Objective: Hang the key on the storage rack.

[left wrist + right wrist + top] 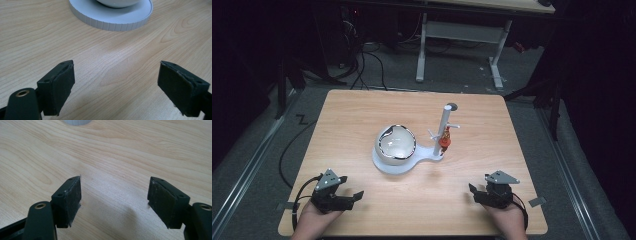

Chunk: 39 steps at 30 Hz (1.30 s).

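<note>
Desk (362,115): we see pale wood, bare near the front edge.
Stand (393,167): white base at the desk's middle; its post (445,125) rises toward the right edge.
Bowl (396,144): sits on the base's round part.
Left gripper (345,191): our front-left corner, jaws apart, empty.
Right gripper (478,192): front-right corner, jaws apart, empty.
Orange piece (444,139): hangs against the post.

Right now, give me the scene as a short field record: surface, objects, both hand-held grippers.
surface: wooden table
centre: white bowl on the round end of a white stand base
post: white upright post with pegs, small orange item hanging on it
left hand-held gripper: open, holding nothing, near edge
right hand-held gripper: open, holding nothing, near edge
</note>
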Each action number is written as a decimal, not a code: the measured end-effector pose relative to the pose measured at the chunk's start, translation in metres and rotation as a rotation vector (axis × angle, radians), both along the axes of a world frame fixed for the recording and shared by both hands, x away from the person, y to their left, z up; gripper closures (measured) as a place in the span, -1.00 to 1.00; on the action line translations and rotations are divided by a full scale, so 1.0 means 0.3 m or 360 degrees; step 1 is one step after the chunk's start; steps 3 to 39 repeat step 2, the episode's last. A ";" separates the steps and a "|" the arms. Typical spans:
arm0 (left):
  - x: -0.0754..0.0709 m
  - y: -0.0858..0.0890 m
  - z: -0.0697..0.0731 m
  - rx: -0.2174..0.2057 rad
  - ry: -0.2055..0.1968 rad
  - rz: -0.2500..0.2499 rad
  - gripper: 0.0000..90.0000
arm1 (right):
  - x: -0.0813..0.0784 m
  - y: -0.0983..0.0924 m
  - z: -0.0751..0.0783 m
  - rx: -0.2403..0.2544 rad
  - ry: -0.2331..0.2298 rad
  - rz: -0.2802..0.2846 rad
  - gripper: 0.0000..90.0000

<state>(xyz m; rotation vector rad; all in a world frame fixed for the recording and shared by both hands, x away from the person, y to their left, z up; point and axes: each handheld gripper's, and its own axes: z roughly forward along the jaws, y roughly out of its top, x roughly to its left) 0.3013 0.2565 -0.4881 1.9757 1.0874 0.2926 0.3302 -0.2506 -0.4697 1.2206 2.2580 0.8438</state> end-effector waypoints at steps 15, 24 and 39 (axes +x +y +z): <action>0.007 -0.004 0.002 -0.0004 -0.0005 -0.0007 -0.67 | -0.004 0.004 -0.004 -0.0020 0.0009 0.0015 -0.42; 0.007 -0.004 0.002 -0.0004 -0.0005 -0.0007 -0.67 | -0.004 0.004 -0.004 -0.0020 0.0009 0.0015 -0.42; 0.007 -0.004 0.002 -0.0004 -0.0005 -0.0007 -0.67 | -0.004 0.004 -0.004 -0.0020 0.0009 0.0015 -0.42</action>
